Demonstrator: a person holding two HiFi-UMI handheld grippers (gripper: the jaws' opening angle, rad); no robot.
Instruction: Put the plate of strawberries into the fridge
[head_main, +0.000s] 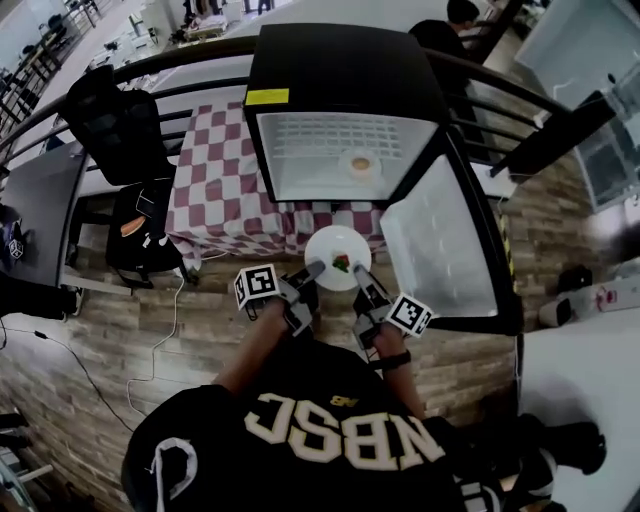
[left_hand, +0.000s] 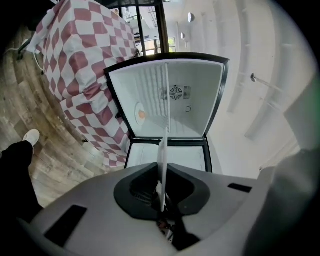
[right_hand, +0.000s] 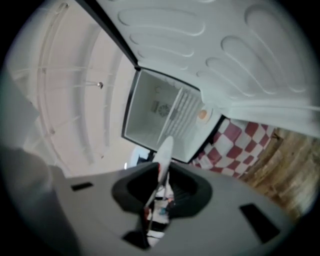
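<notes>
Before open fridge (head_main: 300, 150) (round dish (head_main: 359, 166) inside), L gripper (head_main: 314, 269) & R gripper (head_main: 357, 273) clamp plate (head_main: 325, 250) w/ strawberries (head_main: 342, 264).

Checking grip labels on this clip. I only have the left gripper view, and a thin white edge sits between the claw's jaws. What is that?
Observer: It is a round white plate, which you see edge-on. The left claw is shut on its rim.
Operator: Is anything on it? I can't see its top.
Observer: Yes, strawberries lie near the middle of it.
Operator: Is the left claw carrying it alone?
Observer: No. The right claw is shut on the opposite rim, so the plate hangs between the two.
</notes>
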